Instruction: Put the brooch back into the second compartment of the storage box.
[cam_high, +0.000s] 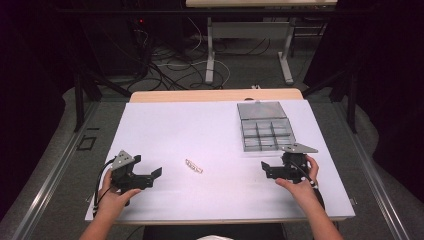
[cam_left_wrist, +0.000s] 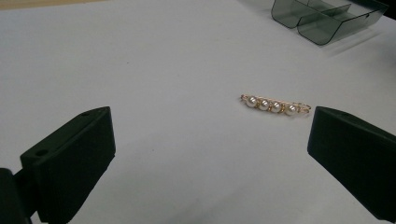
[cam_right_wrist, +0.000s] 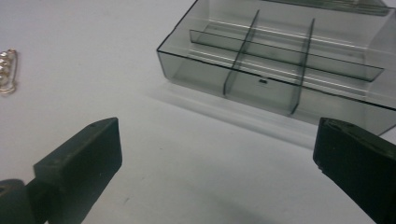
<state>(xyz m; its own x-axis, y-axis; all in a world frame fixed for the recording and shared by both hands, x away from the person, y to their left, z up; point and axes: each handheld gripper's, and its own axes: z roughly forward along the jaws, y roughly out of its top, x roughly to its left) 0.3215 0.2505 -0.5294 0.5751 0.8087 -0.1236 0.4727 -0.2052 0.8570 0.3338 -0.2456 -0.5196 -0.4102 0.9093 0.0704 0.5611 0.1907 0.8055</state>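
A slim gold pin with several pearls (cam_high: 194, 166) lies flat on the white table (cam_high: 200, 130), between the two grippers. My left gripper (cam_high: 154, 176) rests at the front left, held by a hand, with its jaws pointing right toward the pin. In the left gripper view its jaws (cam_left_wrist: 210, 126) stand wide open and the pin (cam_left_wrist: 275, 105) lies a short way ahead, nearer the right jaw, untouched. My right gripper (cam_high: 264, 170) sits at the front right, pointing left. Its jaws (cam_right_wrist: 217, 133) are wide open with nothing between them, and the pin (cam_right_wrist: 7, 72) shows at the left edge.
A clear grey compartment box (cam_high: 266, 134) stands at the back right with its lid folded open behind it, just beyond the right gripper. Its front wall and dividers (cam_right_wrist: 280, 60) are close ahead in the right gripper view. The box corner (cam_left_wrist: 327, 16) shows far off.
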